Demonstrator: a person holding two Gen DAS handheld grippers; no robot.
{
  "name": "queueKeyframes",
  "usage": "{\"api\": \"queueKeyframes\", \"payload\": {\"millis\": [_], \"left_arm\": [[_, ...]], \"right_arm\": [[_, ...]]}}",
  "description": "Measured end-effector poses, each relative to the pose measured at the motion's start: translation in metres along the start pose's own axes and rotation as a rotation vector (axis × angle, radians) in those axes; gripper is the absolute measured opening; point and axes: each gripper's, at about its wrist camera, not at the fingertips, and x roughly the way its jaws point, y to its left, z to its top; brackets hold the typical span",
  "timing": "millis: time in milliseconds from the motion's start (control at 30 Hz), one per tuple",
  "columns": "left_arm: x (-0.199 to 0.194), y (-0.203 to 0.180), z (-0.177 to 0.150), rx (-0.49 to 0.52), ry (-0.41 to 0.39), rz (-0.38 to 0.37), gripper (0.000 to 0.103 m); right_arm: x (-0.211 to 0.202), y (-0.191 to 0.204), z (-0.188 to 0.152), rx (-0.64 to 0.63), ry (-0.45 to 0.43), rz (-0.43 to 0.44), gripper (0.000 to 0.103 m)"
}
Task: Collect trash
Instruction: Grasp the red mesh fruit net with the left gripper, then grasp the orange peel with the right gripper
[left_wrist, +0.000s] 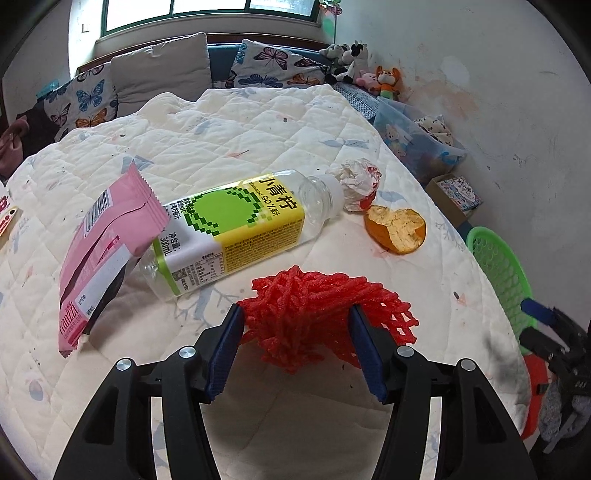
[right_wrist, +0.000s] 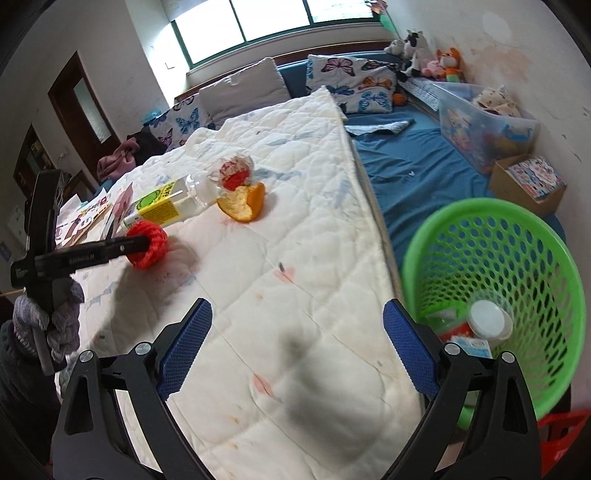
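Clamping the red foam net in my left gripper, I hold it over the quilted bed, near the bottle and orange peel. My right gripper hangs apart, beside the green basket at right.

Bright window over cushioned bench; butterfly pillows; stained white wall; dark door left.
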Motion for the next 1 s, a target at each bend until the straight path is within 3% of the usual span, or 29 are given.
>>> {"api": "queueKeyframes", "payload": {"millis": [233, 267, 433, 700, 767, 1000], "left_arm": [[-0.003, 0.0, -0.004, 0.026, -0.007, -0.024, 0.035], [-0.004, 0.0, -0.005, 0.029, -0.007, -0.024, 0.029], [-0.011, -0.001, -0.008, 0.033, -0.013, -0.024, 0.021], [-0.032, -0.004, -0.008, 0.045, -0.05, -0.03, 0.019], [-0.038, -0.004, -0.008, 0.053, -0.062, -0.03, 0.019], [-0.052, 0.001, -0.01, 0.056, -0.076, -0.026, 0.019]], "right_arm": [[0.026, 0.022, 0.024, -0.048, 0.011, 0.023, 0.087], [0.031, 0.025, 0.028, -0.054, 0.014, 0.025, 0.087], [0.053, 0.035, 0.041, -0.073, 0.026, 0.022, 0.086], [0.091, 0.058, 0.066, -0.126, 0.045, 0.01, 0.084], [0.1, 0.062, 0.07, -0.139, 0.052, -0.001, 0.077], [0.128, 0.061, 0.076, -0.128, 0.08, -0.025, 0.074]]}}
